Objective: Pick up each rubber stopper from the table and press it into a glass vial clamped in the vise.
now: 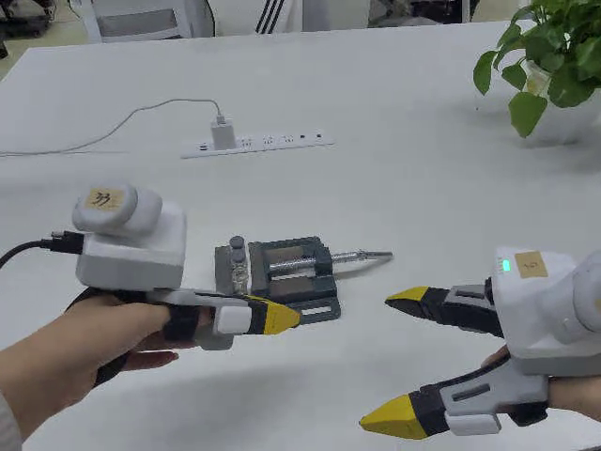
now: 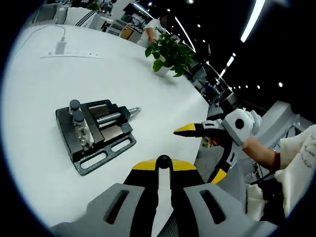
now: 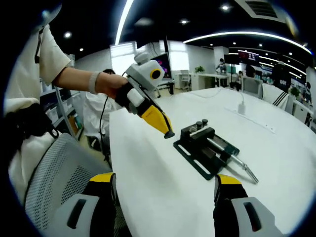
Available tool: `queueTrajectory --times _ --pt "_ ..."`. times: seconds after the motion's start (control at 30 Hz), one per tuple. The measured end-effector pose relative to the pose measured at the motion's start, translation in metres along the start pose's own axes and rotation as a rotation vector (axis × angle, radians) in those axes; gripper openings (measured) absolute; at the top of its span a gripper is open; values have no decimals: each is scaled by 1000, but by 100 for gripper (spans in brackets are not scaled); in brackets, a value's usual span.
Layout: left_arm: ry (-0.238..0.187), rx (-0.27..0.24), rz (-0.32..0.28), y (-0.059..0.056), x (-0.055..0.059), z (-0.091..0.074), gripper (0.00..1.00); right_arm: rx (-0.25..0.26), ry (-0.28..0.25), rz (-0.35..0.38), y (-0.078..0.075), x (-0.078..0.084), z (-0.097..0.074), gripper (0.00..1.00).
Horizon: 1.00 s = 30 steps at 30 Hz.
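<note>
Near the table's (image 1: 394,122) middle, pinched a dark stopper (image 2: 163,161) in the closed left gripper (image 1: 287,317), just short of the vise (image 1: 302,272), vials (image 1: 239,272) ahead and slightly left, and held the gaping right gripper (image 1: 396,357) farther off.

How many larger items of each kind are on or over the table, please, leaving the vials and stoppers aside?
Grippers: 2, the left gripper and the right gripper
Vise: 1
Power strip: 1
Potted plant: 1
Total: 5
</note>
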<state>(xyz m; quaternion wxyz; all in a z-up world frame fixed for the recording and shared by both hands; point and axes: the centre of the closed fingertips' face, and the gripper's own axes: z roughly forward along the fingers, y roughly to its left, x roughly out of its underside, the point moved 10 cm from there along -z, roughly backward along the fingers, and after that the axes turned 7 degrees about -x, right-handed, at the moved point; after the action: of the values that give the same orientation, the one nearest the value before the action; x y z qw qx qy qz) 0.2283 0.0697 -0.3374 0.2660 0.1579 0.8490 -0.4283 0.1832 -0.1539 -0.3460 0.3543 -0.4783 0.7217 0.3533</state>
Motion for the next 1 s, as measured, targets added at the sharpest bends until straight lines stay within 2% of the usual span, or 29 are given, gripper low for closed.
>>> queueTrajectory --times 0.03,0.13,0.23,0.37,0.6,0.7,1.0 --pt "-30 24 -54 0 0 -3 4 -1 -7 -15 0 -4 1 79" --pt "-81 93 -185 0 2 -9 4 0 -19 -67 0 -14 3 77" --pt "-117 126 -255 2 5 -14 4 -8 -37 -101 2 -24 7 74" --pt "-153 186 -364 2 9 -18 4 -19 -67 -150 2 -38 12 65" --pt "-169 234 -432 0 16 -21 4 -24 -139 -195 2 -55 18 44" --pt "-163 264 -448 -2 18 -22 4 -32 -165 -198 2 -60 20 40" --pt "-152 335 -493 -6 19 -23 4 -84 -207 -189 2 -61 26 24"
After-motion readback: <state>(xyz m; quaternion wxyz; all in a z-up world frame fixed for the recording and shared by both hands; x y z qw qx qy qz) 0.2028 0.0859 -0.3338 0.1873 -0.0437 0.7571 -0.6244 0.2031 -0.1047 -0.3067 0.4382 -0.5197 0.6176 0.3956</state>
